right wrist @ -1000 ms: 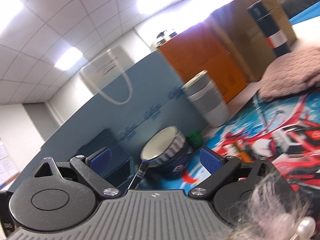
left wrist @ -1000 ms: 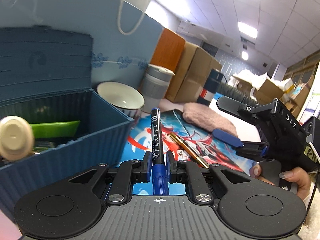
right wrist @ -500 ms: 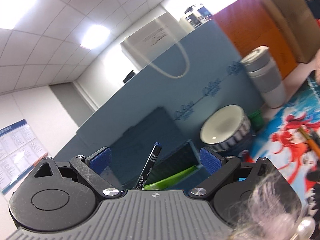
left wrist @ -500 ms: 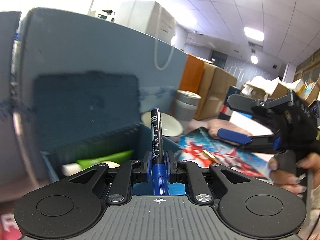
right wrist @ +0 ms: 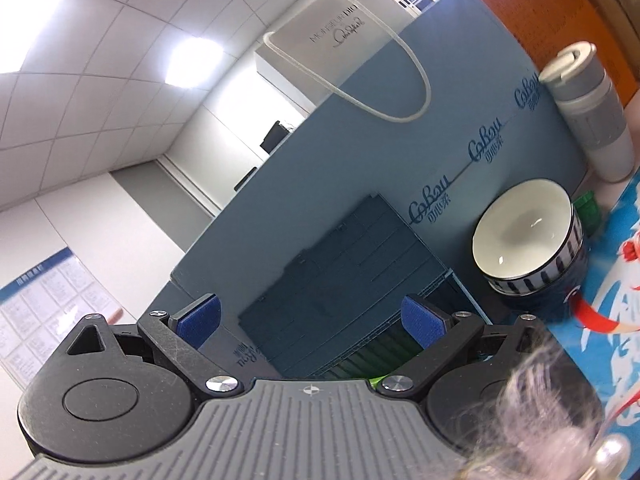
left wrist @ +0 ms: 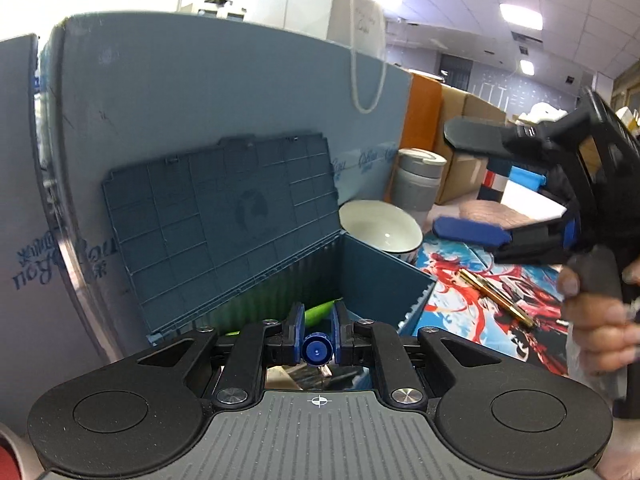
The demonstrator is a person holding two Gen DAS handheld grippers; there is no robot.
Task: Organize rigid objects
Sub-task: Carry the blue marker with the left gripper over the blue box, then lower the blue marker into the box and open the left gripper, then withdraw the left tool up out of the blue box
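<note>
Left view first: your left gripper tips down over the open blue box, fingers pinched on the pen, seen end-on, so its length is hidden. Room ahead stops at the raised lid. Right view: your right gripper sits nearly level, fingers wide and empty, with the bowl off right and the box mostly cut off.

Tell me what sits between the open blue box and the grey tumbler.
A white-lined bowl stands between the blue box and the grey tumbler, close beside the box's right wall. The left wrist view shows it; the right wrist view agrees.
</note>
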